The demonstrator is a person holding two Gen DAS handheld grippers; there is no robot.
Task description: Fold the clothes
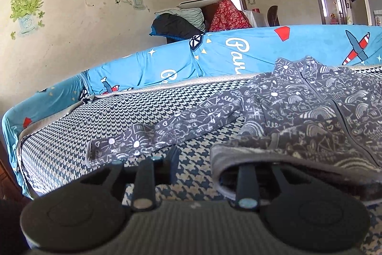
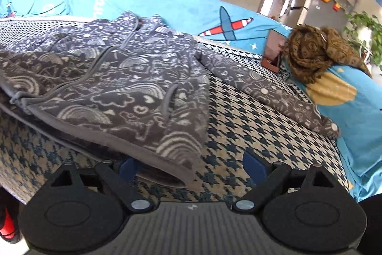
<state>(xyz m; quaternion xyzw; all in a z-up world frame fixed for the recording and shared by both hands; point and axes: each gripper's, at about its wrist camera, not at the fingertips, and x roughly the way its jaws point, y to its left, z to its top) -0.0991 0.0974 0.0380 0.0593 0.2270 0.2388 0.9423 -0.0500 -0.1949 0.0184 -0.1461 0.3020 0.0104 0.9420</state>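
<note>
A grey fleece zip jacket [image 1: 310,106] with white doodle print lies spread on the houndstooth sofa seat [image 1: 95,126]. One sleeve [image 1: 172,130] stretches out to the left. My left gripper [image 1: 198,166] sits at the jacket's bottom hem. Its left finger is bare, the hem drapes over its right finger, and bare seat shows in the gap. In the right wrist view the jacket [image 2: 124,78] fills the left side, with its other sleeve [image 2: 274,97] running right. My right gripper [image 2: 191,166] stands wide open at the hem corner, which lies loose between the blue fingers [image 2: 254,166].
A blue cartoon-print sheet [image 1: 238,51] covers the sofa back and the arm [image 2: 353,111]. A crumpled brown scarf [image 2: 317,56] and a small brown flat object [image 2: 272,51] sit at the right end. Bedding [image 1: 176,25] is piled behind the sofa.
</note>
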